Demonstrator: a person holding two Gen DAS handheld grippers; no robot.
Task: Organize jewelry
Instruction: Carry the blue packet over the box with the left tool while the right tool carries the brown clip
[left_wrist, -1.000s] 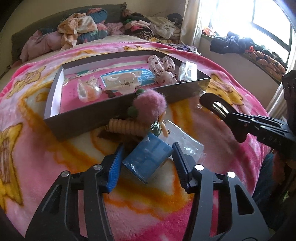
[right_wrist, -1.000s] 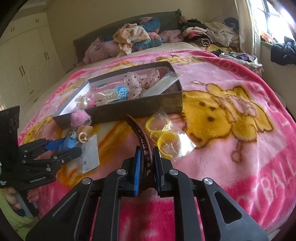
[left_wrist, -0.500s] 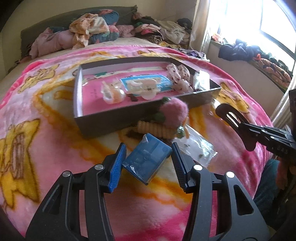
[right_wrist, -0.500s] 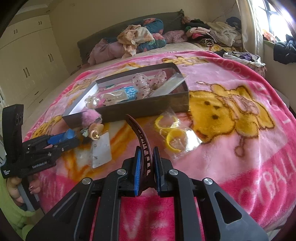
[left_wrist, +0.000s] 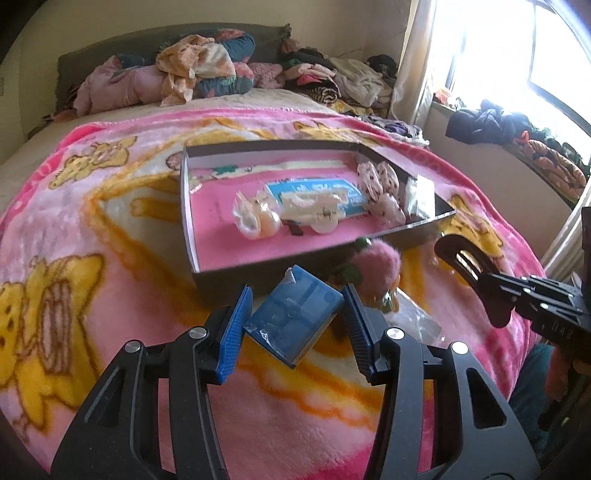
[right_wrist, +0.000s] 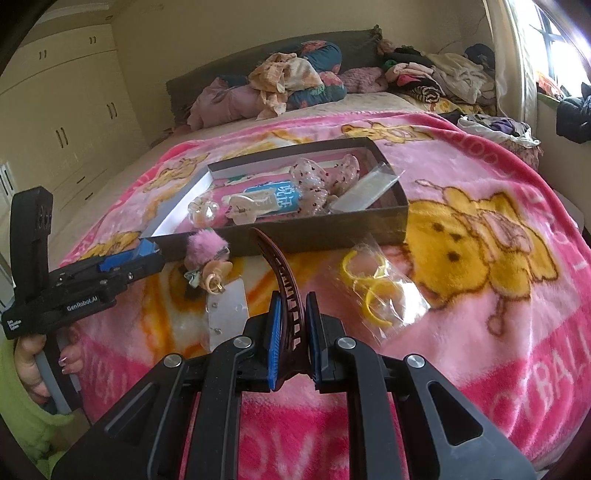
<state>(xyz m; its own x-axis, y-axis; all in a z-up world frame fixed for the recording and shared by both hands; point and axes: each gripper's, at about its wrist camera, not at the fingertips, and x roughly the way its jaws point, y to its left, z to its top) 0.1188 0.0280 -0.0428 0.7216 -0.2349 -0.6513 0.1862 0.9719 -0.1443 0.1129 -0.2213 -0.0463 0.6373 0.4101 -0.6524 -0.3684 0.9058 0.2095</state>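
My left gripper (left_wrist: 295, 325) is shut on a small blue box (left_wrist: 293, 317) and holds it above the blanket, just in front of the dark open tray (left_wrist: 207, 275). My right gripper (right_wrist: 290, 328) is shut on a dark brown hair clip (right_wrist: 282, 275), raised above the blanket; it also shows in the left wrist view (left_wrist: 469, 269). The tray (right_wrist: 306, 236) holds a clear clip (left_wrist: 255, 218), a white clip on a blue card (left_wrist: 314, 201), dotted bows (left_wrist: 380, 181) and a small clear bag (left_wrist: 419, 194). A pink pompom (right_wrist: 205, 245) lies in front of the tray.
A clear bag with yellow rings (right_wrist: 376, 291) and a clear earring card (right_wrist: 225, 310) lie on the pink blanket (right_wrist: 480, 314) before the tray. Piled clothes (left_wrist: 199, 70) lie at the head of the bed. A window sill with clothes (left_wrist: 517, 133) is at the right.
My left gripper has risen and moved toward the tray with the blue box. My right gripper has lifted a little with the hair clip.
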